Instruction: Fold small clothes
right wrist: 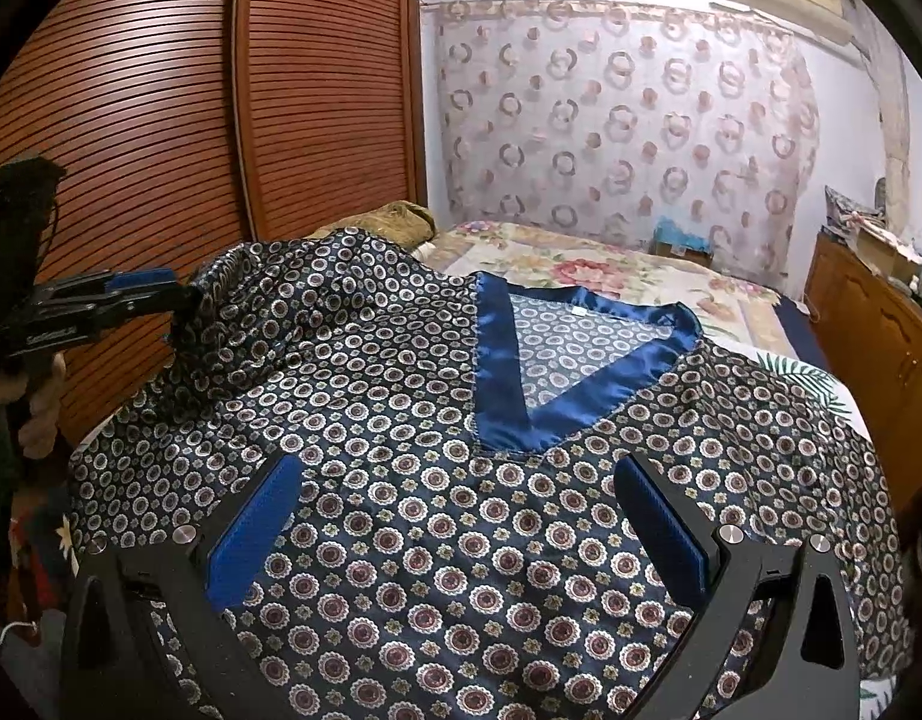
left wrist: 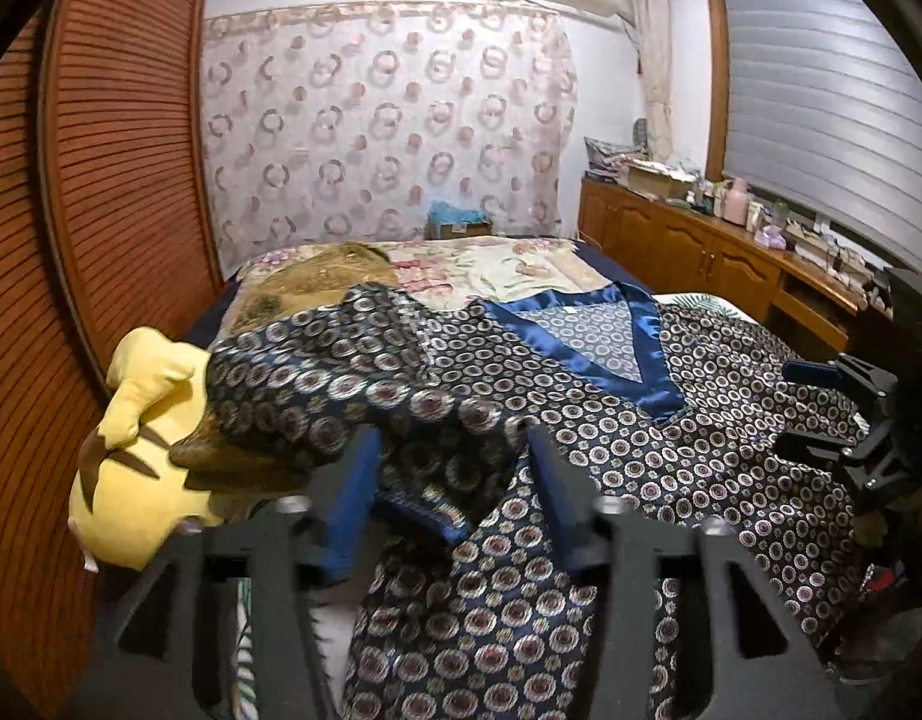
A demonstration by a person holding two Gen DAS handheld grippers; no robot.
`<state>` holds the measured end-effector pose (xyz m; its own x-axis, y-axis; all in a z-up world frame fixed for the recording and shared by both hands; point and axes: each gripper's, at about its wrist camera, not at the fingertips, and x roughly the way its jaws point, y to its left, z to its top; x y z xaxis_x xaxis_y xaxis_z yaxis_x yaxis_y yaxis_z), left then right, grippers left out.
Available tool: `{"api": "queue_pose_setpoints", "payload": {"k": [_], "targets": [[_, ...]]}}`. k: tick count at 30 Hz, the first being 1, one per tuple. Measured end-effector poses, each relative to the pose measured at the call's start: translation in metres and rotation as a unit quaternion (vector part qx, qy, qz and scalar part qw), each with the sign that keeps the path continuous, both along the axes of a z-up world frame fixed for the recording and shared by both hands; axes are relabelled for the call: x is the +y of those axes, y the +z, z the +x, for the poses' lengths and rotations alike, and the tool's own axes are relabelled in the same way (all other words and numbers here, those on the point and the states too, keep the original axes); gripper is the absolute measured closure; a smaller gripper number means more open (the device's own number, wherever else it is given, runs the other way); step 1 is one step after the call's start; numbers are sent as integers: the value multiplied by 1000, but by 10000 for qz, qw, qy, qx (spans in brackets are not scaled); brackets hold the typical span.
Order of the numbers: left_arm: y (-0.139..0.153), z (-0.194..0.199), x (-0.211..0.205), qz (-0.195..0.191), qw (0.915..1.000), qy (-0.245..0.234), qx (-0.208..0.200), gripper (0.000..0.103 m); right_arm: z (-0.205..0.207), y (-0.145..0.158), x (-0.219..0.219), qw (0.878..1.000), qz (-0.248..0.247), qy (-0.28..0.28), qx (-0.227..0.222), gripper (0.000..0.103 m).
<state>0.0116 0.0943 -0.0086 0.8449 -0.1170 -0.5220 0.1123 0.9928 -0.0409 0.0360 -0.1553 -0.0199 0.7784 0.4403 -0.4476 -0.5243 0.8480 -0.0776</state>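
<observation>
- At far left in the left wrist view I see a yellow plush toy (left wrist: 140, 450) lying on the bed (left wrist: 521, 264), just beside the garment's edge.
- My left gripper (left wrist: 452, 462) has its jaws parted to a moderate gap. The sleeve (left wrist: 341, 384) of the patterned top (left wrist: 671, 420) is bunched up between and just beyond the fingertips. The pads do not press on it.
- In the right wrist view the left gripper appears side-on at the picture's left edge, with its tips at the raised sleeve fold.
- The patterned top lies spread face-up on the bed. Its blue V-neck collar (right wrist: 521, 408) points toward me.
- My right gripper (right wrist: 455, 480) stands wide open over the chest of the top. The blue pads (right wrist: 254, 531) sit close above the fabric; I cannot tell whether they touch it. Nothing is clamped.
</observation>
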Motion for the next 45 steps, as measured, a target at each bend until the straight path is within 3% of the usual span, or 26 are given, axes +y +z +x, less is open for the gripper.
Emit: {"api": "queue_pose_setpoints", "payload": {"k": [3,11,16,23,31,34,36,38,45], "targets": [[1,-11,10,-76,9999,83,-63,26,3,5,4,9999,-43,109,8,0],[-2,-33,39,-116,9991,399,-112,22,15,35,46,9975,-182,680,-116,0],[-9,-37,55,-230,9982,541,-62,22,28,57,90,9913,-350,1233,-304,6],[-17,-43,68,-264,9969,736,-52,22,65,69,163,9767,-622,2052,65,30],[-23,-46,82,-315,9955,897,-51,22,107,47,236,9628,-1229,2363,456,47],[-25,-46,84,-331,9953,915,-21,22,123,33,253,9595,-1408,2348,662,65],[-26,-47,85,-343,9952,917,-7,22,133,25,256,9575,-1447,2366,795,89],[-27,-47,85,-345,9952,915,4,22,140,24,259,9583,-1368,2373,814,97],[-28,-45,81,-341,9957,857,2,22,151,43,207,9830,-359,1736,481,99]]}}
